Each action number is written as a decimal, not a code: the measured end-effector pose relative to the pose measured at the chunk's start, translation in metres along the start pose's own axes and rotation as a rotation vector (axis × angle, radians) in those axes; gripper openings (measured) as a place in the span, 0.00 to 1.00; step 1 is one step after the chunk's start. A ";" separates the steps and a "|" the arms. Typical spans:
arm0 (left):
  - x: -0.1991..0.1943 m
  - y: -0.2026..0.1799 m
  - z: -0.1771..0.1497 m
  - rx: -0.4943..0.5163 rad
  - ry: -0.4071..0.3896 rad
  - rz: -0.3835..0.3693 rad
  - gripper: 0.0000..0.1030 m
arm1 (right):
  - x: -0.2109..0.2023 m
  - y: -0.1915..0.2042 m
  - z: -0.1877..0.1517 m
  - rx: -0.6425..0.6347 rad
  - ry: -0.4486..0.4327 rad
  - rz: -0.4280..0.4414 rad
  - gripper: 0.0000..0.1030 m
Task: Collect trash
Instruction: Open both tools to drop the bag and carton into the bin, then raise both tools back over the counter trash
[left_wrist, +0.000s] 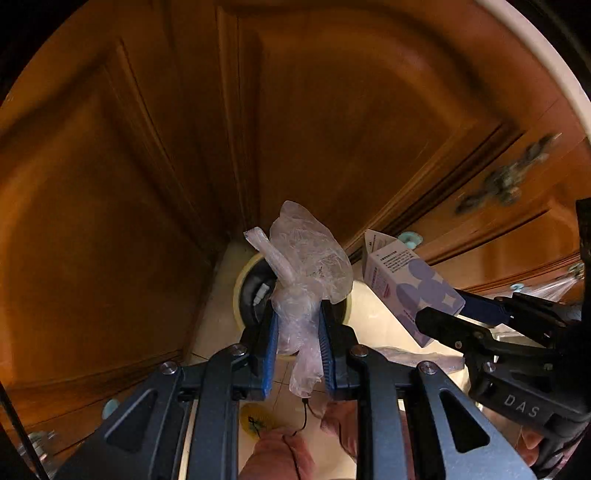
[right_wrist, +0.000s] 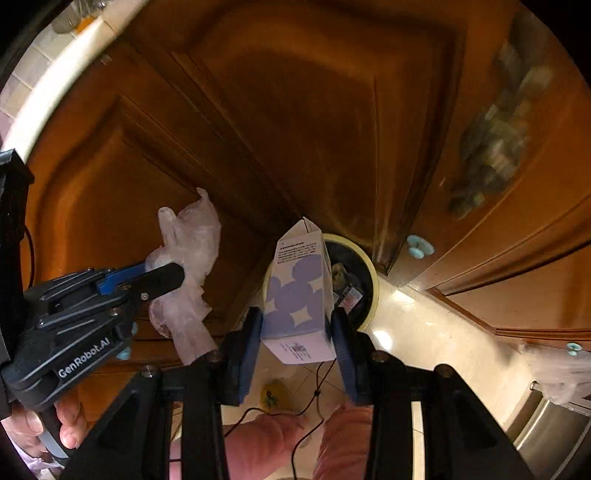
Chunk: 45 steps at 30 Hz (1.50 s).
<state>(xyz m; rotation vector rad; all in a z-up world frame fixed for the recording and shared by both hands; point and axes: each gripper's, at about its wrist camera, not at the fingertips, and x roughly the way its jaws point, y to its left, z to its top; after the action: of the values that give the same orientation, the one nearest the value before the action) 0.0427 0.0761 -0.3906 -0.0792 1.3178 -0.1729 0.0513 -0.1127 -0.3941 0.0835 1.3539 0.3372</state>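
My left gripper (left_wrist: 298, 325) is shut on a crumpled clear plastic glove (left_wrist: 310, 258), which sticks up between the blue pads. My right gripper (right_wrist: 297, 332) is shut on a small white carton with purple shapes (right_wrist: 299, 295). Both point steeply down at a round bin with a yellow rim (right_wrist: 373, 291) on the floor, dark inside with some trash. In the left wrist view the bin (left_wrist: 242, 288) lies behind the glove, and the right gripper (left_wrist: 458, 314) with the carton (left_wrist: 406, 284) is at the right. In the right wrist view the left gripper (right_wrist: 162, 277) with the glove (right_wrist: 192, 236) is at the left.
Brown wooden cabinet doors (left_wrist: 147, 166) rise behind the bin, with pale blue knobs (right_wrist: 419, 247). The floor is pale glossy tile (right_wrist: 424, 332). A person's pink-trousered legs (right_wrist: 266, 443) stand below the grippers. A thin black cable (right_wrist: 317, 391) hangs there. A steel container (right_wrist: 550, 432) sits at the lower right.
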 end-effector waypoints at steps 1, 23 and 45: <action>0.013 0.002 -0.002 0.004 0.008 0.005 0.18 | 0.010 -0.002 -0.001 0.000 0.004 -0.006 0.37; 0.113 0.044 -0.011 -0.007 0.039 0.131 0.69 | 0.107 -0.025 0.000 -0.015 -0.011 -0.085 0.41; -0.068 0.002 0.014 0.054 -0.087 0.127 0.69 | -0.060 0.031 0.007 -0.006 -0.107 -0.112 0.41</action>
<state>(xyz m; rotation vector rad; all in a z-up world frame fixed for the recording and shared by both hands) 0.0397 0.0891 -0.3221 0.0426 1.2268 -0.0965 0.0418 -0.1000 -0.3279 0.0204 1.2459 0.2395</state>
